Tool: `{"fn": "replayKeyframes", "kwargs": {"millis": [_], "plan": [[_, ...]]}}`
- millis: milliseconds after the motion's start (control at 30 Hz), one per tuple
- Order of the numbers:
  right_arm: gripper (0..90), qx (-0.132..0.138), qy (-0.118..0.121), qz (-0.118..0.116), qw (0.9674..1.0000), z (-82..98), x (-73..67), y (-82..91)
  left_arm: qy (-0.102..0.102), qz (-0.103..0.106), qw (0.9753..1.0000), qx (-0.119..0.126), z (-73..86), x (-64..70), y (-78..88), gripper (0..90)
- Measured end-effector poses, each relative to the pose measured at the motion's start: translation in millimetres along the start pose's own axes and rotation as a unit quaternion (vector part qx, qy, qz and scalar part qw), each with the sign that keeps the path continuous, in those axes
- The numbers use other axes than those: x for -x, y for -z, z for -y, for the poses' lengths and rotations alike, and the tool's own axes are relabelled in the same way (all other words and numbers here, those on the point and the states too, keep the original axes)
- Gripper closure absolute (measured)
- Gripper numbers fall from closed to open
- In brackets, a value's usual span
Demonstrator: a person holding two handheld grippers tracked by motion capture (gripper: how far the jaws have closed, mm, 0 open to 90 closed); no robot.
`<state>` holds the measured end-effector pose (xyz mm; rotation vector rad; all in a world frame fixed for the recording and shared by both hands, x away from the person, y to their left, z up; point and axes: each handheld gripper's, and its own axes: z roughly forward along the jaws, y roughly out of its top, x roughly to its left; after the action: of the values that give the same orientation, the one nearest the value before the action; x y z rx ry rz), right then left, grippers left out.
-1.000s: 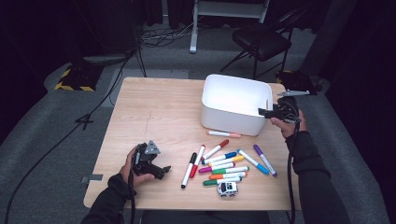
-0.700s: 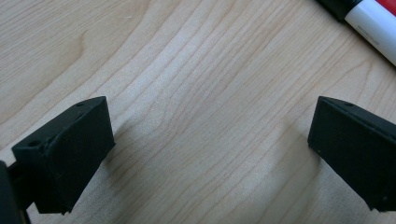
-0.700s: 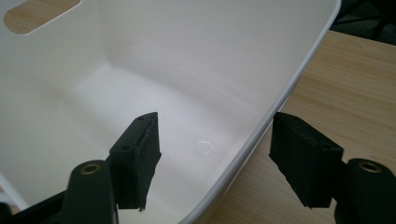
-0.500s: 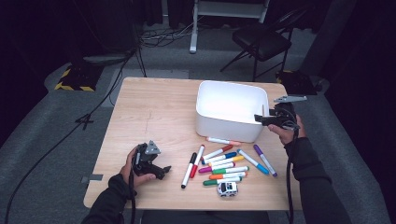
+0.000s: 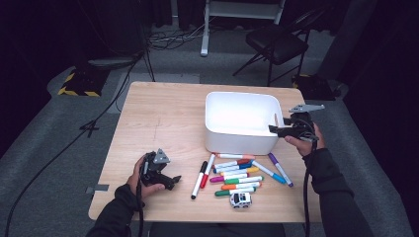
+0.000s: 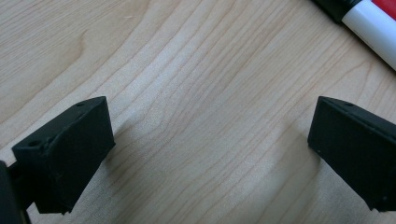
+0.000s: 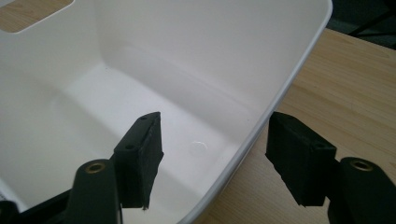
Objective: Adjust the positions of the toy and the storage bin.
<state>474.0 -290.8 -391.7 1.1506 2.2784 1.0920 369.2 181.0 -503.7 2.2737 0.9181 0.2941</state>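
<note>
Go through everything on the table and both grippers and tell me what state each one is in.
White bin: upright, empty.
Markers: capped, lying flat beside the bin.
Toy car: upright on its wheels.
Left gripper: open, holding nothing.
Right gripper: open, jaws straddling the bin's rim.

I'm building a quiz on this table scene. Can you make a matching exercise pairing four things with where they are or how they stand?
Things:
1. white bin
2. toy car
3. right gripper
4. left gripper

Places or states:
A. jaws open over bare wood
B. near the table's front edge, below the markers
C. jaws astride the bin's wall, one inside, one outside
D. empty, behind the markers

Pairs: 1-D, 2-B, 3-C, 4-A
</note>
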Motion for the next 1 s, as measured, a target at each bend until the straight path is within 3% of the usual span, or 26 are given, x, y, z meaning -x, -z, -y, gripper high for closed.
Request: {"fn": "replayKeyframes", "kwargs": {"millis": [300,367,567,867,1000], "plan": [[38.1,-0.001,0.012,-0.006,0.9999,2.4,-1.4,4.2,-0.001,0.0,1.0,-0.001,0.0,-0.1,0.1,0.5],[34.6,0.011,0.011,-0.011,0.9998,2.8,-1.3,7.9,0.0,0.0,1.0,0.0,0.0,0.0,0.0,0.5],[31.7,0.043,0.014,-0.01,0.9989,8.5,-2.1,29.9,0.0,0.0,1.0,0.0,0.0,-0.1,0.0,0.5],[31.4,0.092,0.035,-0.006,0.9952,26.3,-3.1,65.7,0.001,0.0,1.0,0.0,0.0,0.1,0.1,0.6],[31.9,0.087,0.055,0.01,0.9946,40.7,-5.7,70.0,-0.002,-0.006,1.0,0.001,0.0,0.0,0.5,0.7]]}}
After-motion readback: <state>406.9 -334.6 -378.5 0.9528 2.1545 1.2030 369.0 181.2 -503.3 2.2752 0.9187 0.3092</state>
